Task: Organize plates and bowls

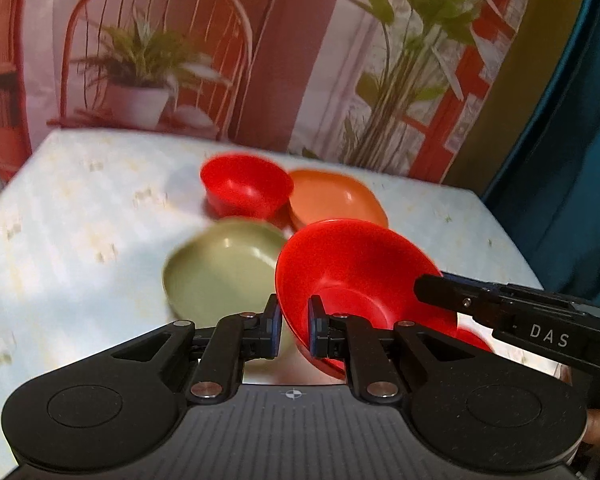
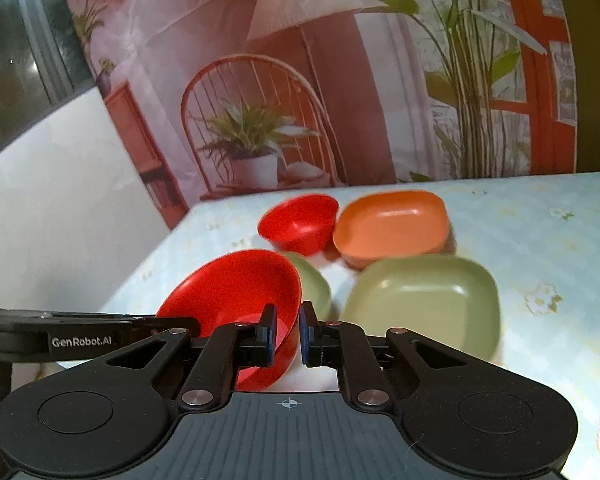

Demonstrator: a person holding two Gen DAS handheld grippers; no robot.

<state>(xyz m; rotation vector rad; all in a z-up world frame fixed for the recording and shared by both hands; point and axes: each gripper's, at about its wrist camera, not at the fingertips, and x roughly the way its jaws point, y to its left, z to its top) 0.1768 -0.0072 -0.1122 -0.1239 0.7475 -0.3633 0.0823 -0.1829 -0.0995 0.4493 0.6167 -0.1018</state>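
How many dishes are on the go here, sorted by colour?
Red: 2, the near red bowl and the far red bowl
Green: 2, the large green dish and the part-hidden green dish
Orange: 1, the orange dish
Total: 5

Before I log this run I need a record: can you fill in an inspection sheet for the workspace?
Surface: table under a pale floral cloth.
Job's things: near red bowl tilted, held by both grippers; far red bowl, orange dish, two green dishes on the cloth.
Clutter: nothing seen.
Grippers: left gripper and right gripper, jaws closed on opposite sides of the near red bowl's rim.
Cables: nothing seen.
Surroundings: printed backdrop of chair and plants; teal curtain.
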